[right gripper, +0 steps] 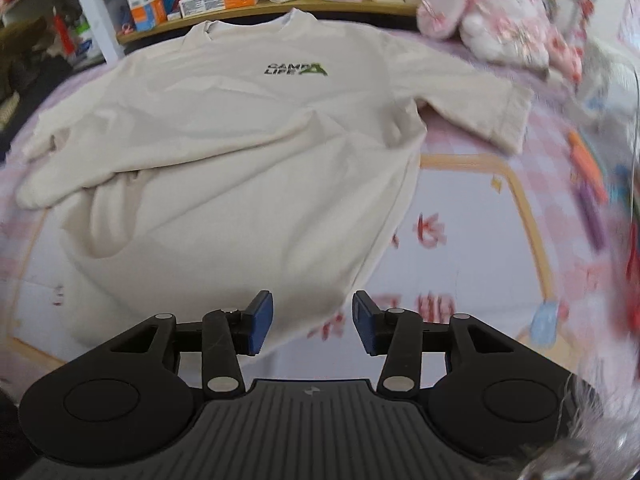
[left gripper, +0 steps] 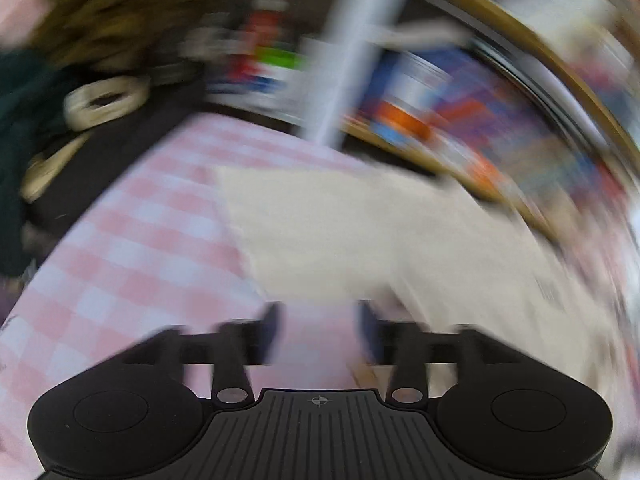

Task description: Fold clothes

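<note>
plush toy (right gripper: 496,20) beside t-shirt (right gripper: 248,152) sleeve

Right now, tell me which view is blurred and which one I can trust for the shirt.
Left wrist view: heavy motion smear; the cream shirt is an edgeless patch and the left gripper is soft. Right wrist view: mostly sharp; the shirt, its chest print and the right gripper show clearly, blurring only toward the right edge. Both bend at the rim.
</note>
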A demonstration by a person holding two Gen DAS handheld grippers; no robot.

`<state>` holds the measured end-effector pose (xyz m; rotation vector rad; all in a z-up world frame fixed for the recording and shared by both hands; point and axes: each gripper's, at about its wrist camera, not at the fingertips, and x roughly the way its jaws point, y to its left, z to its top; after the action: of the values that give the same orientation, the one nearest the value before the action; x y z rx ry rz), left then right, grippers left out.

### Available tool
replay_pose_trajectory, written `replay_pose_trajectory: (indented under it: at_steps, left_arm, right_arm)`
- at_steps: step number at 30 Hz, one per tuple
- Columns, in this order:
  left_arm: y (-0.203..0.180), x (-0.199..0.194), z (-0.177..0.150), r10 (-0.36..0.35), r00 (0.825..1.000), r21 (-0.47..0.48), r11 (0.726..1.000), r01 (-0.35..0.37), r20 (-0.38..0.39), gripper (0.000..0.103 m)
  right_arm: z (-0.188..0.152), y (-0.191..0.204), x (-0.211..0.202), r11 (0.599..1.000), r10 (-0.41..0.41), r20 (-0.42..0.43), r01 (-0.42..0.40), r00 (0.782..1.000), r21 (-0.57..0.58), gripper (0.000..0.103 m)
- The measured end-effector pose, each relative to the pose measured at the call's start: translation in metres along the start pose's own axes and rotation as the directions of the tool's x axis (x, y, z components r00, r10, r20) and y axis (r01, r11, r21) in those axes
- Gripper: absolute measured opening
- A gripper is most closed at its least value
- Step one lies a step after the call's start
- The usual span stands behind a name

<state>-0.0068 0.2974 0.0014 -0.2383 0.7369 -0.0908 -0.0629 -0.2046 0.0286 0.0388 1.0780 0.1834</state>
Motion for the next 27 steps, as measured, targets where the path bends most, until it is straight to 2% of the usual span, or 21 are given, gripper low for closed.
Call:
replay_pose_trajectory:
  at_steps: [2,4,5,6,8,9,10,11,12,13,14,17,20,21,22,25,27]
  left_arm:
    - [-0.027,-0.009,-0.020,-0.040,0.999,0.190,0.981,0.045,-0.033,0.066]
    - [-0.048,-0.006,-0.033,-0.044,0.996,0.340,0.938,0.066,-0.071,0.066]
    - [-0.057,-0.002,-0.039,-0.040,0.996,0.399,0.914,0.070,-0.083,0.066]
    - [-0.061,0.002,-0.037,-0.046,0.995,0.411,0.908,0.078,-0.088,0.066]
    - [-0.064,0.014,-0.022,-0.087,0.992,0.349,0.930,0.114,-0.091,0.063]
    - [-0.066,0.019,-0.015,-0.108,0.990,0.318,0.939,0.132,-0.091,0.046]
    - [-0.067,0.025,-0.007,-0.128,0.988,0.286,0.947,0.149,-0.091,0.017]
    - [-0.069,0.030,0.000,-0.149,0.985,0.254,0.953,0.167,-0.090,0.008]
    - [-0.070,0.036,0.008,-0.169,0.982,0.222,0.957,0.185,-0.088,0.006]
    - [-0.071,0.042,0.015,-0.189,0.978,0.189,0.961,0.203,-0.086,0.006]
    - [-0.073,0.047,0.023,-0.210,0.974,0.156,0.963,0.220,-0.083,0.006]
    - [-0.077,0.064,0.045,-0.269,0.961,0.057,0.960,0.273,-0.069,0.006]
    - [-0.082,0.081,0.068,-0.325,0.944,-0.041,0.945,0.323,-0.050,0.007]
    - [-0.081,0.085,0.072,-0.321,0.945,-0.060,0.946,0.318,-0.053,0.014]
    - [-0.077,0.088,0.073,-0.293,0.954,-0.063,0.955,0.289,-0.069,0.023]
    - [-0.064,0.096,0.076,-0.205,0.972,-0.069,0.978,0.198,-0.115,0.030]
    - [-0.057,0.094,0.074,-0.160,0.979,-0.042,0.987,0.156,-0.129,0.033]
  right_arm:
    - [-0.005,-0.003,-0.003,0.998,0.028,-0.016,-0.027,0.999,0.053,0.046]
    - [-0.008,-0.005,-0.002,0.993,0.050,-0.026,-0.047,0.998,0.104,0.047]
    - [-0.009,-0.006,-0.002,0.990,0.061,-0.030,-0.057,0.998,0.129,0.047]
    - [-0.011,-0.007,-0.001,0.986,0.073,-0.035,-0.067,0.997,0.154,0.047]
    - [-0.012,-0.006,0.002,0.982,0.083,-0.045,-0.074,0.995,0.176,0.046]
    - [-0.012,-0.006,0.003,0.980,0.088,-0.051,-0.077,0.995,0.183,0.046]
    - [-0.012,-0.005,0.005,0.979,0.090,-0.051,-0.079,0.995,0.186,0.042]
    - [-0.012,-0.004,0.005,0.979,0.092,-0.050,-0.081,0.995,0.186,0.030]
    - [-0.011,-0.004,0.006,0.979,0.095,-0.045,-0.086,0.994,0.185,0.020]
    - [-0.010,-0.003,0.007,0.979,0.100,-0.038,-0.091,0.994,0.183,0.005]
    - [-0.007,-0.003,0.007,0.978,0.102,-0.024,-0.096,0.995,0.183,0.004]
    - [0.013,-0.008,0.005,0.968,0.105,0.094,-0.124,0.990,0.220,0.003]
    - [0.042,-0.013,0.009,0.962,0.033,0.194,-0.084,0.981,0.259,0.003]
    - [0.052,-0.014,0.014,0.965,-0.008,0.206,-0.047,0.979,0.260,0.003]
    - [0.061,-0.014,0.019,0.966,-0.052,0.213,-0.004,0.976,0.257,0.003]
    - [0.079,-0.022,0.034,0.965,-0.136,0.193,0.085,0.972,0.248,0.003]
    - [0.081,-0.029,0.032,0.959,-0.154,0.173,0.105,0.973,0.264,0.009]
